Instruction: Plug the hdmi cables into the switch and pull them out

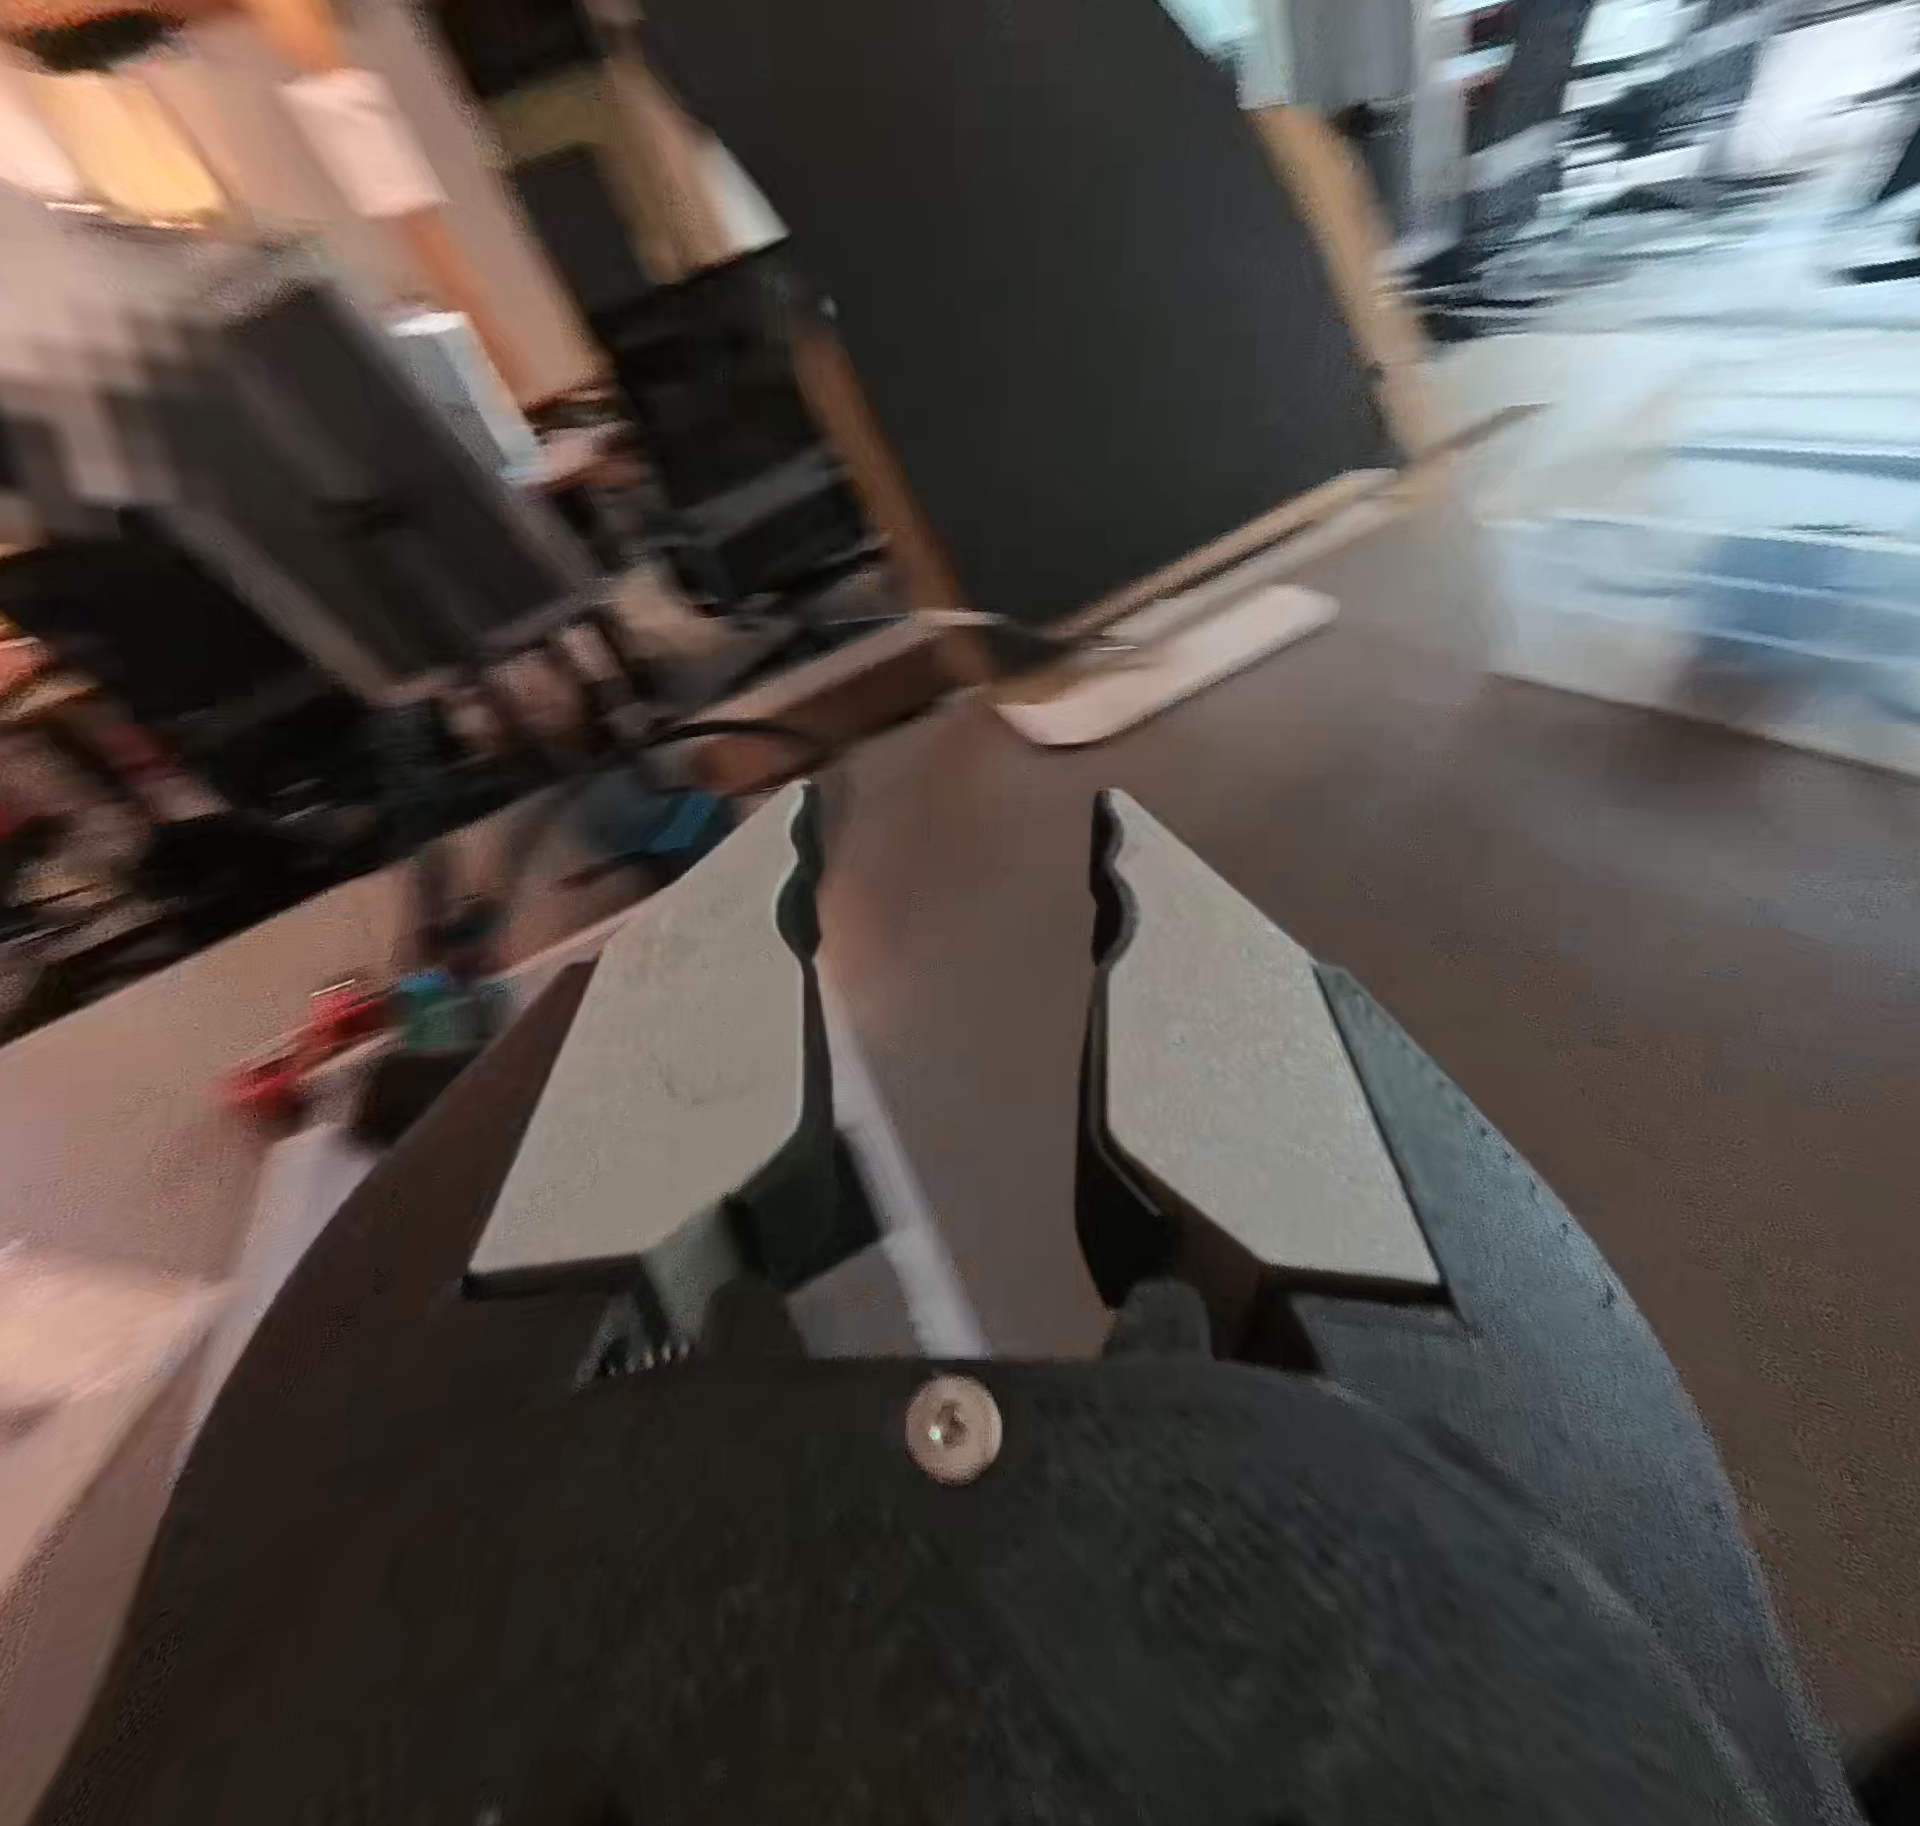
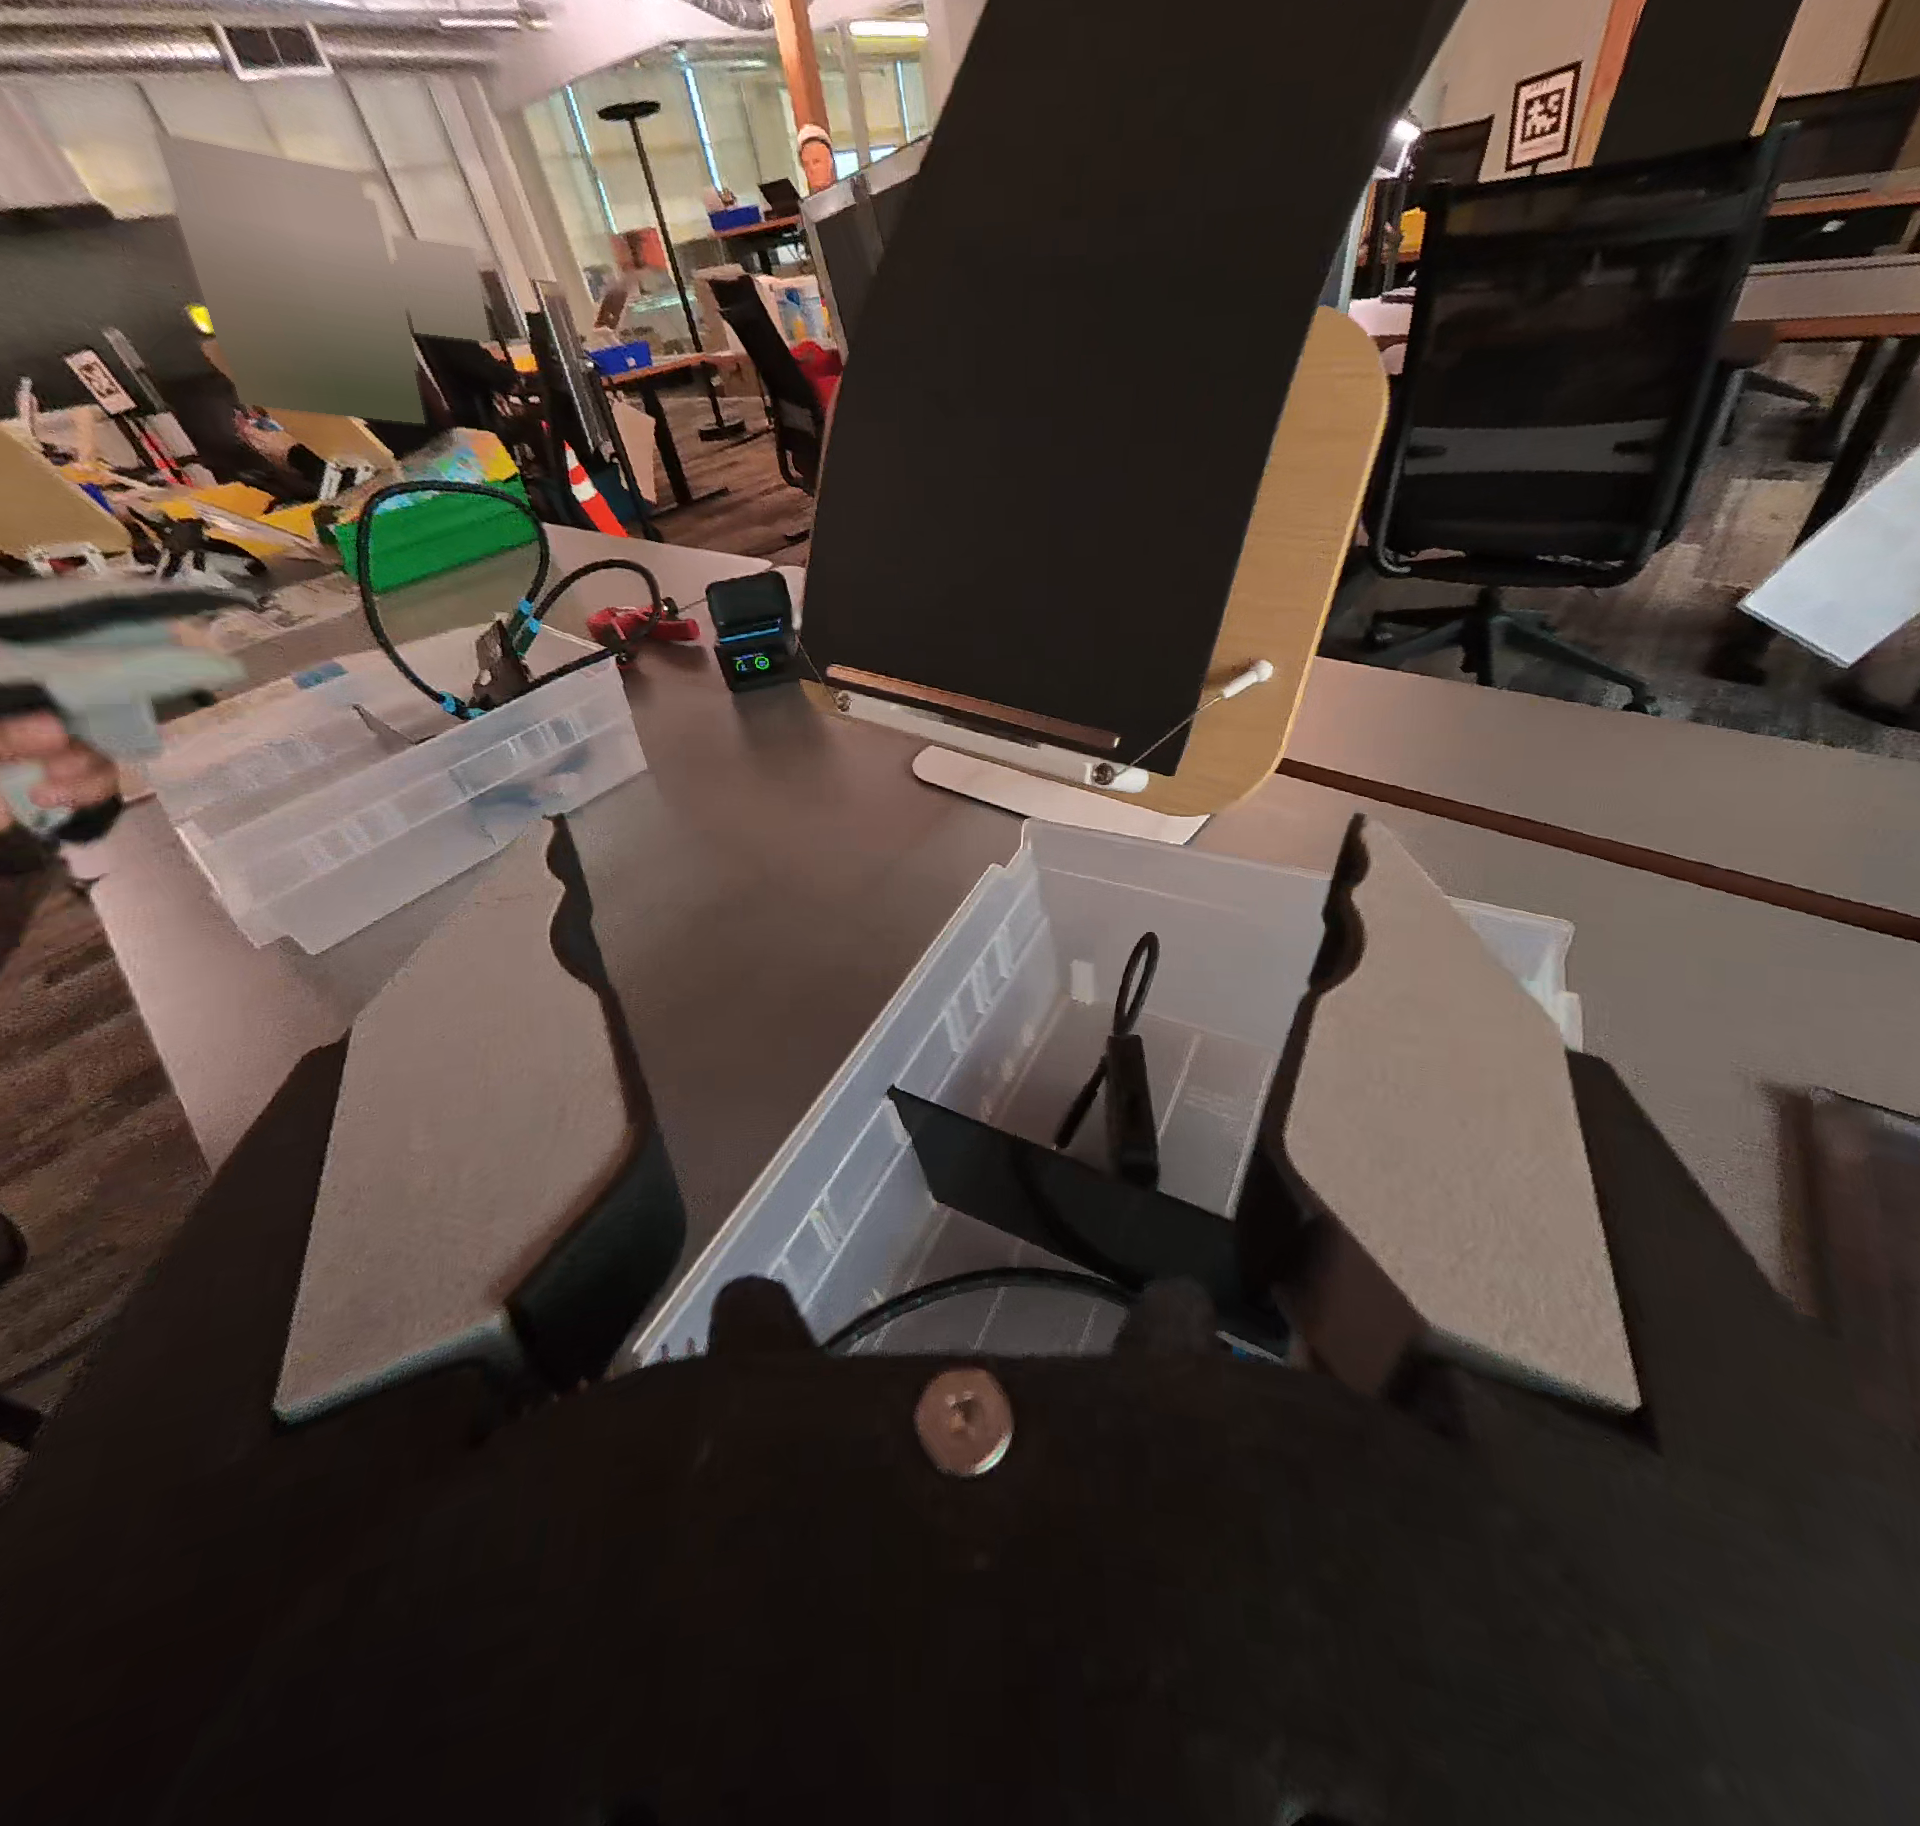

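Observation:
In the right wrist view my right gripper (image 2: 956, 841) is open wide and empty above a clear plastic bin (image 2: 935, 1080). In that bin lie a black flat box (image 2: 997, 1163), which may be the switch, and a thin black cable with a plug (image 2: 1132, 1080). A second clear bin (image 2: 395, 789) at the left holds a braided black cable with blue bands (image 2: 447, 550) that loops upward. The left wrist view is blurred by motion. In it my left gripper (image 1: 956, 820) is open and empty above the dark table (image 1: 1455, 945).
A black board on a wooden stand with a white base (image 2: 1091, 374) stands just behind the near bin; it also shows in the left wrist view (image 1: 987, 270). A small black device with a lit screen (image 2: 750, 633) and a red clamp (image 2: 639, 623) lie beside it. An office chair (image 2: 1558, 374) stands behind the table.

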